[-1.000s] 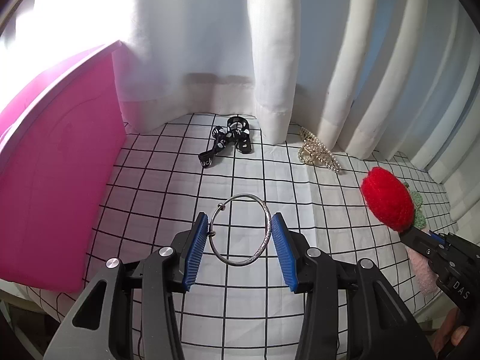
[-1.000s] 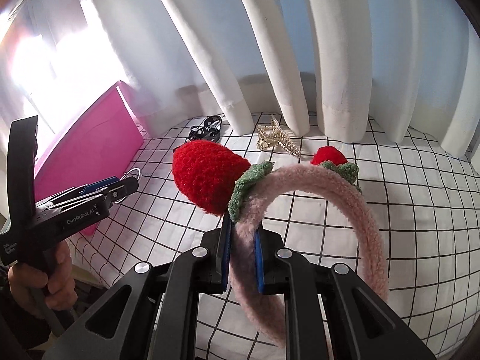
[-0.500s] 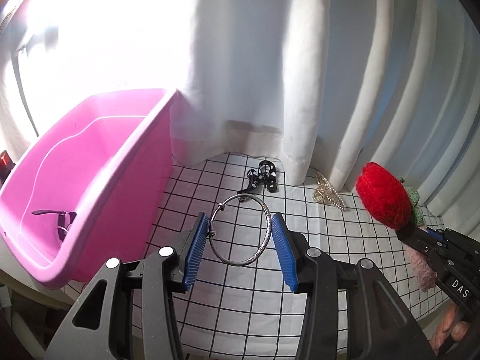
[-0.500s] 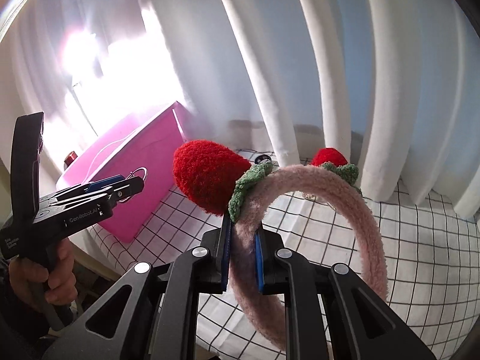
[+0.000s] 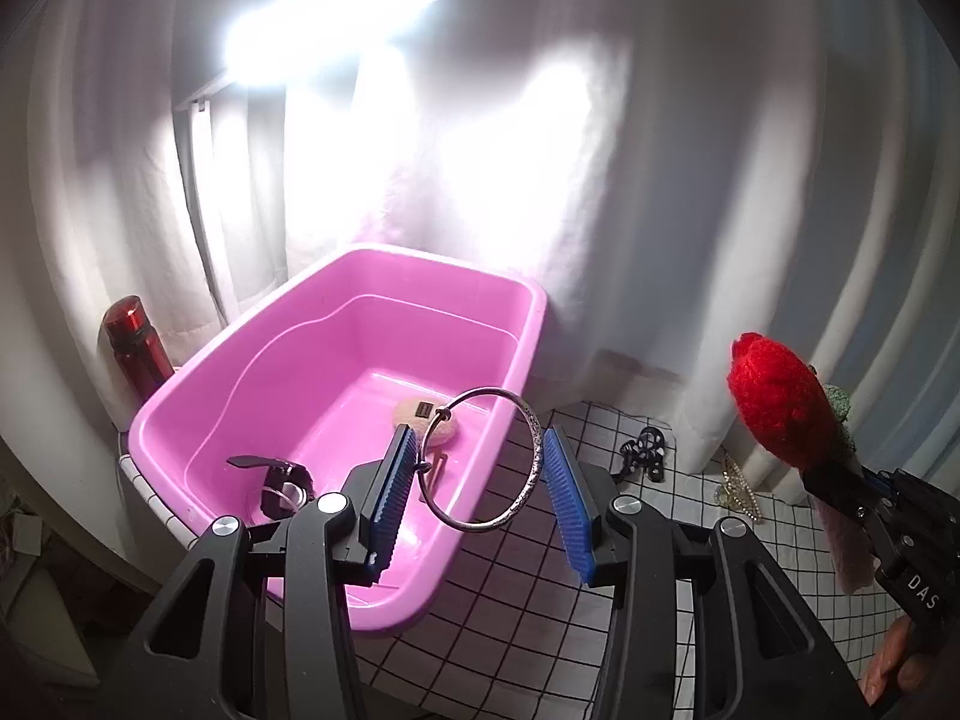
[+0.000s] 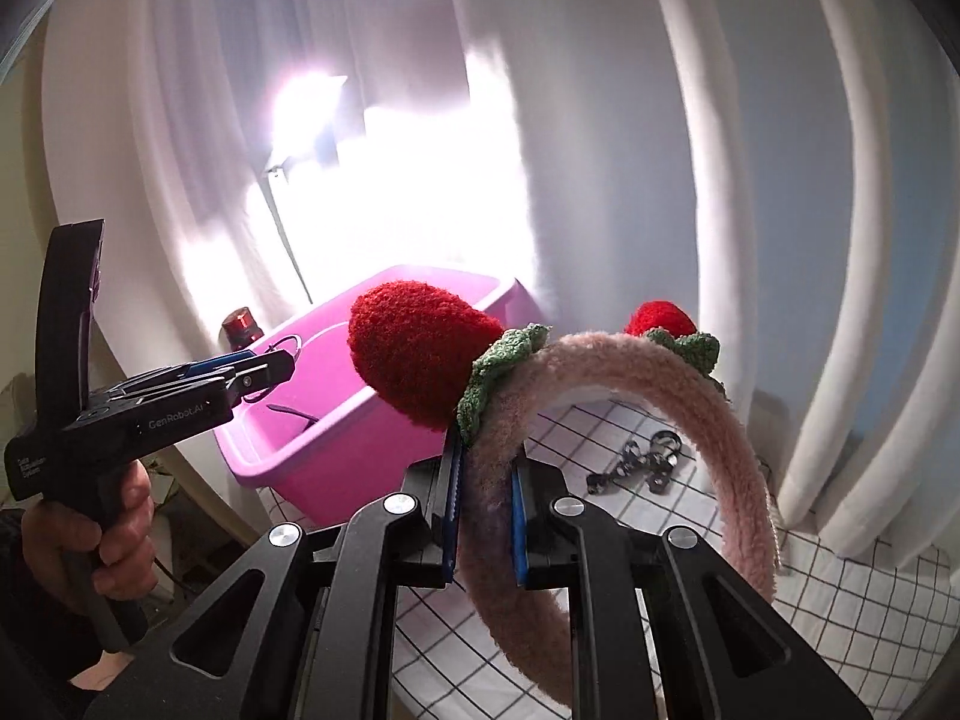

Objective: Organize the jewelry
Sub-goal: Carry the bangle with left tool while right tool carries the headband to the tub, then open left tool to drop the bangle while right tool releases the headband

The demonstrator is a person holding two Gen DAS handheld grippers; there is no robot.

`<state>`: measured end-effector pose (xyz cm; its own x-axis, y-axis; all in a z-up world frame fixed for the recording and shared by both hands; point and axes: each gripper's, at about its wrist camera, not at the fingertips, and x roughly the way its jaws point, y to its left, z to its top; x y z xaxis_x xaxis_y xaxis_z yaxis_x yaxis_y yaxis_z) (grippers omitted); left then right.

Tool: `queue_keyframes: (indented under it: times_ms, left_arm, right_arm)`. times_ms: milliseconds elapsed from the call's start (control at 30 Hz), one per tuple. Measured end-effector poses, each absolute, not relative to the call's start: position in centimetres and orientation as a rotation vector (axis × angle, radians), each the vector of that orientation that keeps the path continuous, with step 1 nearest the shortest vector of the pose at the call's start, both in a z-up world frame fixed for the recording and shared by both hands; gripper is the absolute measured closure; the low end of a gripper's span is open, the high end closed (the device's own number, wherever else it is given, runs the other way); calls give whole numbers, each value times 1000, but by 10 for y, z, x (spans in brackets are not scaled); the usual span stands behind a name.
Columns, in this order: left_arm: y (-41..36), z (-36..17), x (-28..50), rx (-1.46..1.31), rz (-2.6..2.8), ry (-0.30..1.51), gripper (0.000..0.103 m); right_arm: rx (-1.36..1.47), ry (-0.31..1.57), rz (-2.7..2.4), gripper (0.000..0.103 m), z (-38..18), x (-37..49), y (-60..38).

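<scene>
The left gripper [image 5: 477, 477] holds a silver bangle [image 5: 483, 461] between its blue pads, above the near rim of the pink plastic tub [image 5: 252, 396]. The right gripper [image 6: 485, 495] is clamped on a pink fluffy headband [image 6: 708, 420] with red strawberry pompoms, raised over the checked cloth [image 6: 840, 594]. The left tool reads "GenRobot.AI"; the right one shows "DAS".

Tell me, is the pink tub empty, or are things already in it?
Not empty. The pink tub already holds a beige pad and a dark watch-like piece on its floor.
</scene>
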<state>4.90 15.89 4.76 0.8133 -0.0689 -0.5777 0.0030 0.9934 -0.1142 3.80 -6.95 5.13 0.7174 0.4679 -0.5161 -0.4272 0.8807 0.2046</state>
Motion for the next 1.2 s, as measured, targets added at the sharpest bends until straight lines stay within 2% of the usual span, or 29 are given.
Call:
queue_keyframes:
  times_ms: [467,800,1200]
  left_arm:
    - [260,46,98,-169,106,640,60]
    - [291,11,136,-198,129,737,60]
    - [298,-13,163,-199,158,854,60]
  right_arm:
    - [-59,545,672,90,85,121,52]
    - [-164,637,698,90,66,174,116]
    - [-206,783,668,90,37,214,146]
